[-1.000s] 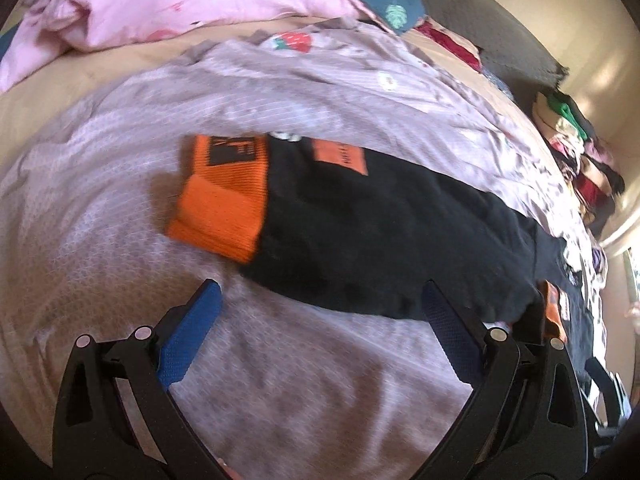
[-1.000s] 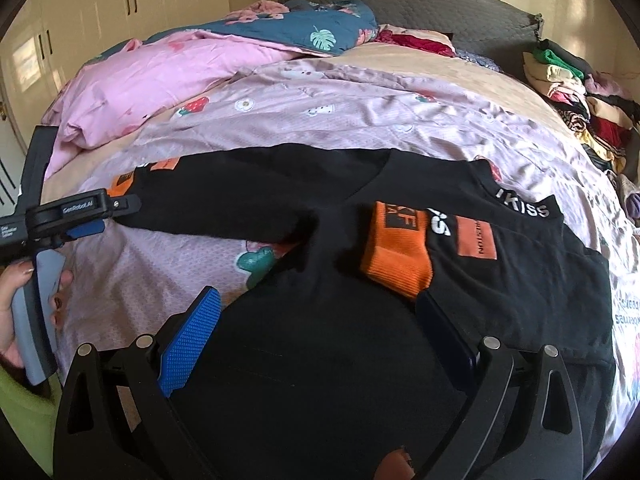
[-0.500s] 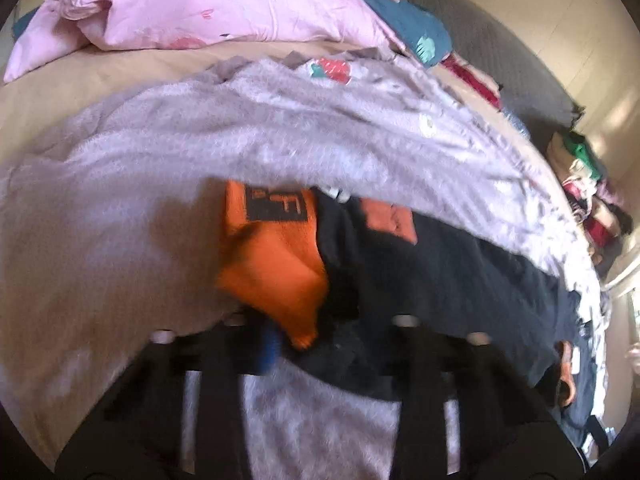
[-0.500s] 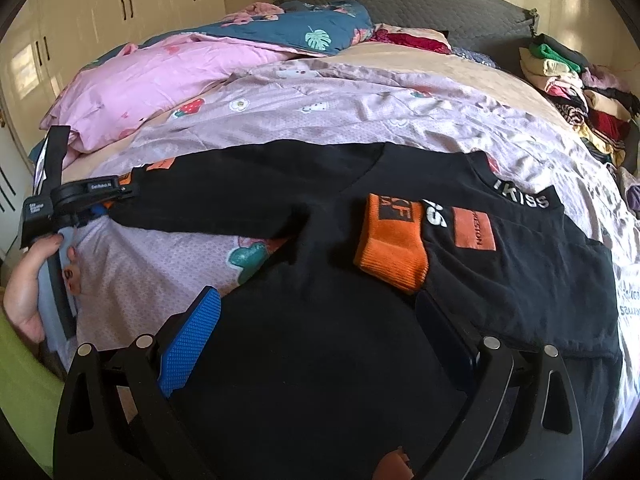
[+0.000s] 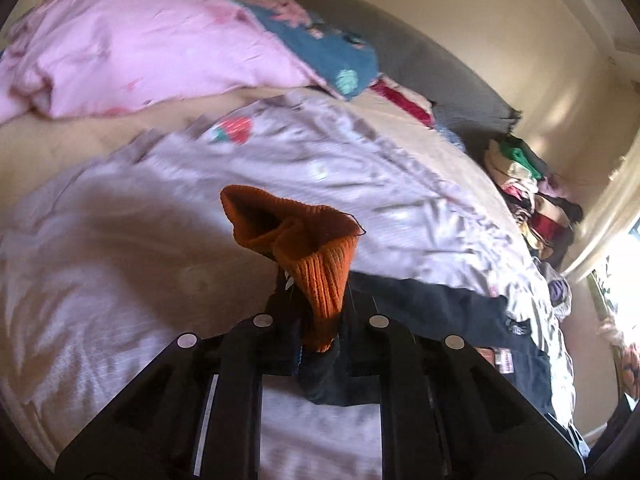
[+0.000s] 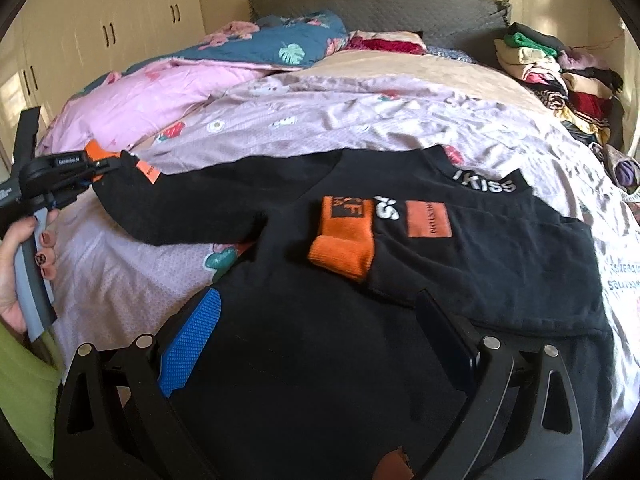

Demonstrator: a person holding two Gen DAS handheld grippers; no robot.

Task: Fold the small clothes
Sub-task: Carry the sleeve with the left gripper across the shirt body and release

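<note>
A black sweatshirt [image 6: 304, 364] with orange cuffs lies spread on the lilac bedspread [image 6: 360, 120]. One sleeve is folded across its chest, its orange cuff [image 6: 344, 246] lying on the body. My left gripper [image 5: 318, 344] is shut on the other sleeve's orange cuff [image 5: 316, 264] and holds it lifted off the bed. The right wrist view shows that gripper [image 6: 96, 168] at the far left with the sleeve stretched out. My right gripper [image 6: 316, 324] is open and empty just above the sweatshirt's lower body.
A pink duvet [image 6: 152, 96] and a blue leaf-print quilt [image 6: 288, 44] lie at the bed's back left. A stack of folded clothes [image 6: 560, 80] stands at the back right by the grey headboard [image 6: 380, 4]. Cupboards [image 6: 104, 20] line the left wall.
My left gripper has come down on the sleeve's orange cuff, shut on it and lifted it off the bed. The right gripper has stayed open over the sweatshirt.
</note>
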